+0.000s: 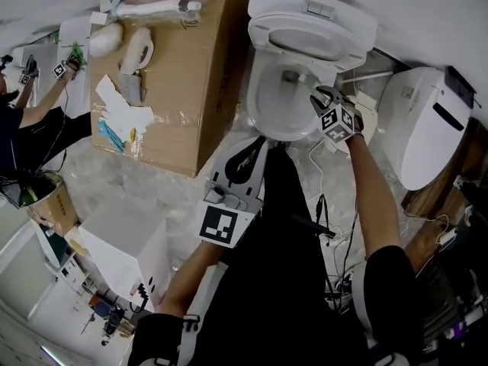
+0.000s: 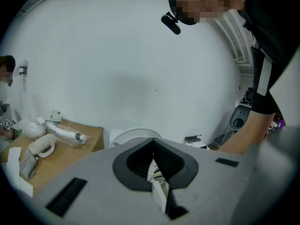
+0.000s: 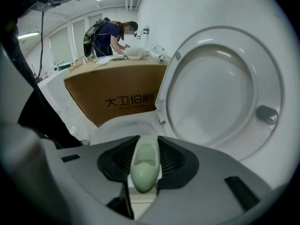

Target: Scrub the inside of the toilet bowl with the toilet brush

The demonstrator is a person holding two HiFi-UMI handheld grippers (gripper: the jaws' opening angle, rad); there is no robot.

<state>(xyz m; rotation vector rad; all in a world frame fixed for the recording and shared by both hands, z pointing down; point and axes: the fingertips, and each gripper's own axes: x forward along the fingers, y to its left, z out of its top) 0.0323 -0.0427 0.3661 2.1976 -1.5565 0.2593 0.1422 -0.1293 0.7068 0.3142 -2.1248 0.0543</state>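
Observation:
The white toilet (image 1: 305,21) stands with its lid (image 3: 225,93) raised and its bowl (image 1: 278,101) open. My right gripper (image 1: 322,97) hovers over the bowl's right rim, shut on the toilet brush. The brush's pale green handle end (image 3: 144,165) is clamped between the jaws, and its grey head (image 1: 293,76) reaches down toward the bowl's far wall. My left gripper (image 1: 254,147) hangs just in front of the bowl's near rim, shut and holding nothing, and its pads (image 2: 140,159) meet in the left gripper view.
A big cardboard box (image 1: 179,75) with white fittings on top stands left of the toilet. A second white toilet unit (image 1: 427,128) lies to the right. Cables (image 1: 328,204) trail on the floor. Another person (image 1: 19,124) works at the far left.

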